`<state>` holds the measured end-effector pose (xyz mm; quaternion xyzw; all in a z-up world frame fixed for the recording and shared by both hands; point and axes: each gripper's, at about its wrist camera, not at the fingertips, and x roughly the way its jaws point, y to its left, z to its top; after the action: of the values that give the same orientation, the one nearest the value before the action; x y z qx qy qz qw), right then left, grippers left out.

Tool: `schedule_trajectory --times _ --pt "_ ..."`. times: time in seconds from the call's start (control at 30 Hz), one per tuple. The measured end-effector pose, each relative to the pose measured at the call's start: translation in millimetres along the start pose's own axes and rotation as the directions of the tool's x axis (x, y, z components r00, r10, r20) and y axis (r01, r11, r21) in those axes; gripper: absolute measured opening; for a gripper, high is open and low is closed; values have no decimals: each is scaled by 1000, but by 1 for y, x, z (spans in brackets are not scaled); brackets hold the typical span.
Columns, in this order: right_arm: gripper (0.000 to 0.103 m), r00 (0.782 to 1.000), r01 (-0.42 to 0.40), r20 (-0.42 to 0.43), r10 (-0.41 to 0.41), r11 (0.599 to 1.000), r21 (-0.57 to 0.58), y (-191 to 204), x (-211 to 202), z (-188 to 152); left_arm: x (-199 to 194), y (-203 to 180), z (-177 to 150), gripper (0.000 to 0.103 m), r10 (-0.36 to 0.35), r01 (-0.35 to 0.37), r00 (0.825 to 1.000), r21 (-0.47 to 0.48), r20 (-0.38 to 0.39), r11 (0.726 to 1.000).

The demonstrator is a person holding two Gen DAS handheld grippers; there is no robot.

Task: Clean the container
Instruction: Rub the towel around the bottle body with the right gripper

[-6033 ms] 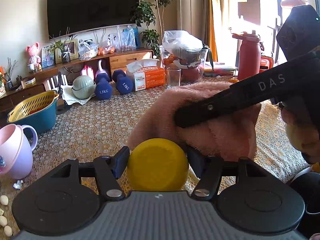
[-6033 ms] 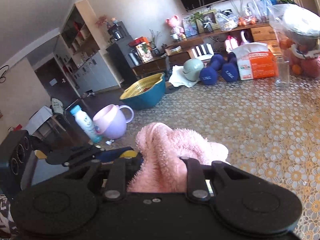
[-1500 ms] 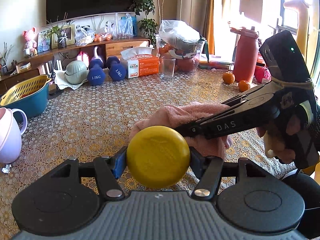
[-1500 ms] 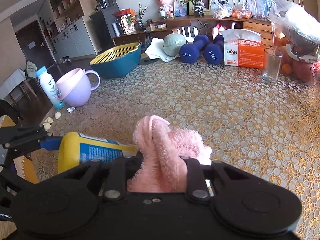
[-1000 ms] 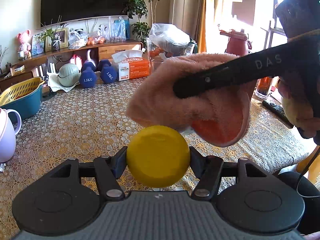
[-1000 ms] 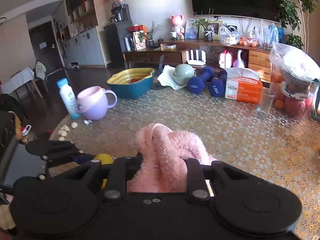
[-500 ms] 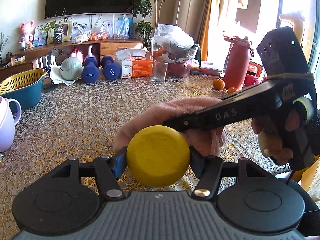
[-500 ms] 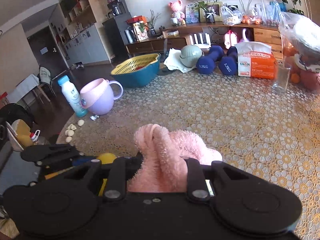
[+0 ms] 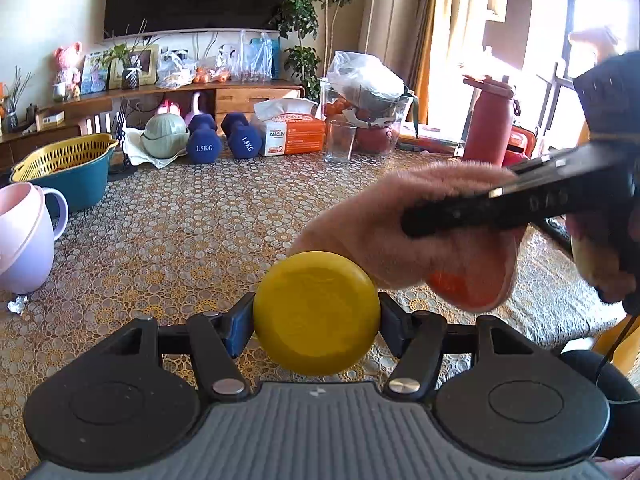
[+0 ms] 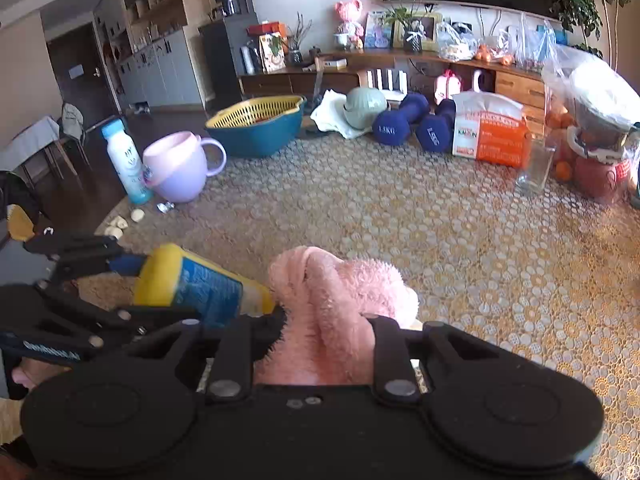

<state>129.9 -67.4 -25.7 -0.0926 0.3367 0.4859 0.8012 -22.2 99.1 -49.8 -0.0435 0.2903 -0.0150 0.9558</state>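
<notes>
We find the wiping step in hand; the left gripper (image 9: 316, 316) is clamped on the yellow container (image 9: 316, 312), held off the table (image 9: 180, 232), its far end touching the pink cloth (image 10: 340, 304). The right gripper (image 10: 316, 344) is clamped on that cloth; next, we judge, the cloth must be drawn along the container's side.

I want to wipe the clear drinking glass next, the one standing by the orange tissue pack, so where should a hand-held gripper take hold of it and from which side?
Grip the clear glass around its mid wall, coming level from the open table side in front. It stands upright, with the orange tissue pack close on one side and the bagged jars on the other, so the front looks the freest approach.
</notes>
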Motion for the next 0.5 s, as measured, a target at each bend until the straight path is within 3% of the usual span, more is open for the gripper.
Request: schedule_trajectory --times 0.1,0.3,0.4,0.5 --pt "22 999 -38 35 38 999 1 5 -11 9 -4 -11 -9 63 7 -7 1000 47 -1 999" --pt "22 987 -155 50 154 988 15 22 -5 23 -10 -12 -20 63 10 -10 1000 20 -16 1000" --pt "22 981 -193 13 193 981 -17 40 10 24 -11 -10 -23 63 6 -6 1000 8 -26 1000" --pt "22 982 -184 -42 182 981 -61 53 27 18 -13 -8 -27 63 2 -2 999 -6 -33 1000"
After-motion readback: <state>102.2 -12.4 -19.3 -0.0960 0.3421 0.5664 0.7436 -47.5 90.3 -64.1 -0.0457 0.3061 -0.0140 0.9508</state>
